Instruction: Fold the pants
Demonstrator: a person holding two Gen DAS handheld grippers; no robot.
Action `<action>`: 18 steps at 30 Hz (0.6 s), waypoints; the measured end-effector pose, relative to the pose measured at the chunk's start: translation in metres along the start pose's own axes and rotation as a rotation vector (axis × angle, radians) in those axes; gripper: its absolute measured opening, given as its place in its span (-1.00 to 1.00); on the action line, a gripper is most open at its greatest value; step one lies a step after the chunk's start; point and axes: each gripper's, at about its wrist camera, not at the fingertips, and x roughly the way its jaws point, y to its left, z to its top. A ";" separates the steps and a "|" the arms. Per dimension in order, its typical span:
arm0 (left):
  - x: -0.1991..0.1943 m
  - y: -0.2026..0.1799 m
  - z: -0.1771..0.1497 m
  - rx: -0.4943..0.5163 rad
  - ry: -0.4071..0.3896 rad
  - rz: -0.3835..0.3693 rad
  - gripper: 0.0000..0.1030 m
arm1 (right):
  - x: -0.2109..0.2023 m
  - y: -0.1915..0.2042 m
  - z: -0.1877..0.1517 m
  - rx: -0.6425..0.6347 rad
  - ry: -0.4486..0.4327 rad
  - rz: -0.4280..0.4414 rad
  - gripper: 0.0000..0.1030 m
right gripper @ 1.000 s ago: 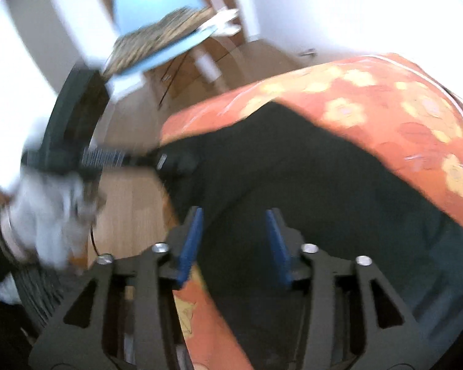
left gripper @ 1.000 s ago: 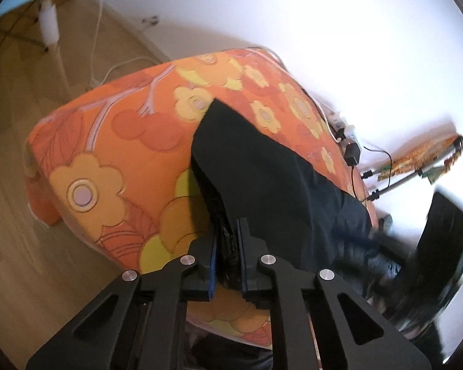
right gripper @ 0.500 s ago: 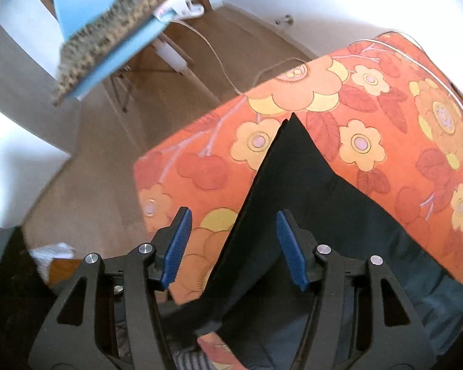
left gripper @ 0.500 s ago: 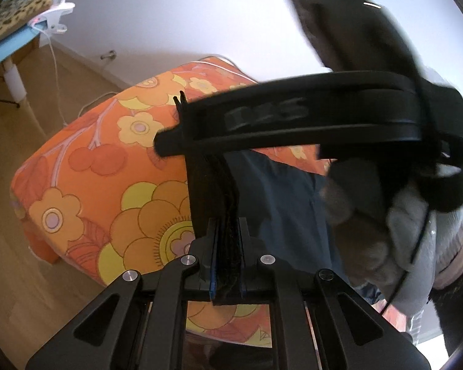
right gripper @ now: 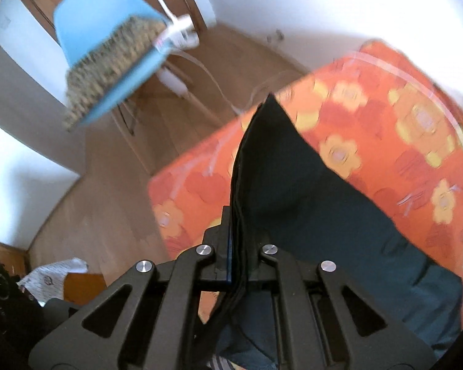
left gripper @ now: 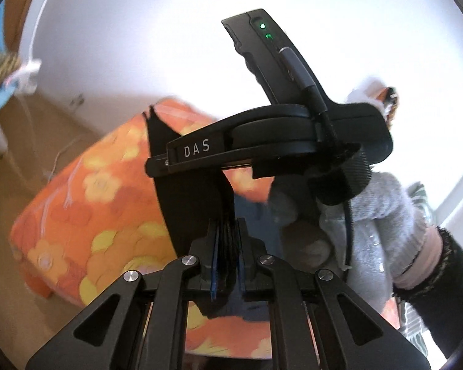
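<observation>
Dark pants (right gripper: pixel 308 203) are seen draped across an orange floral-covered surface (right gripper: pixel 416 117), running from centre frame to the lower right of the right wrist view, with one edge lifted into a peak at upper centre.

Right gripper (right gripper: pixel 242 240): jaws have just been closing and are now pinched together on a stacked edge of the pants at lower centre; several fabric layers are visible between the pads.

Left gripper (left gripper: pixel 226 256): jaws likewise clamped on a bunched edge of the same garment, low centre of the left wrist view. The cloth is pulled up taut from the floral cover. The other handheld tool and a gloved hand (left gripper: pixel 382 225) are seen crossing the middle and right of that view.

Step judged in hand: both corners of one end are gripped and raised, start of a fold. Next move would call for both held edges to be carried together over the lying part, kept level and taut, then lowered onto it before release. Motion blur noted; alignment of layers cannot be confirmed.
</observation>
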 end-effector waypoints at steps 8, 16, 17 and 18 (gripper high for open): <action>-0.016 -0.088 0.028 0.133 -0.048 -0.069 -0.85 | -0.119 -0.017 -0.005 0.018 -0.189 0.025 -0.92; -0.004 -0.181 0.013 0.271 -0.005 -0.159 -0.85 | -0.214 -0.061 -0.061 0.075 -0.311 -0.032 -0.93; 0.001 -0.195 0.009 0.288 0.007 -0.174 -0.85 | -0.224 -0.068 -0.070 0.086 -0.324 -0.042 -0.93; 0.006 -0.205 0.005 0.298 0.018 -0.187 -0.85 | -0.234 -0.076 -0.080 0.099 -0.337 -0.052 -0.93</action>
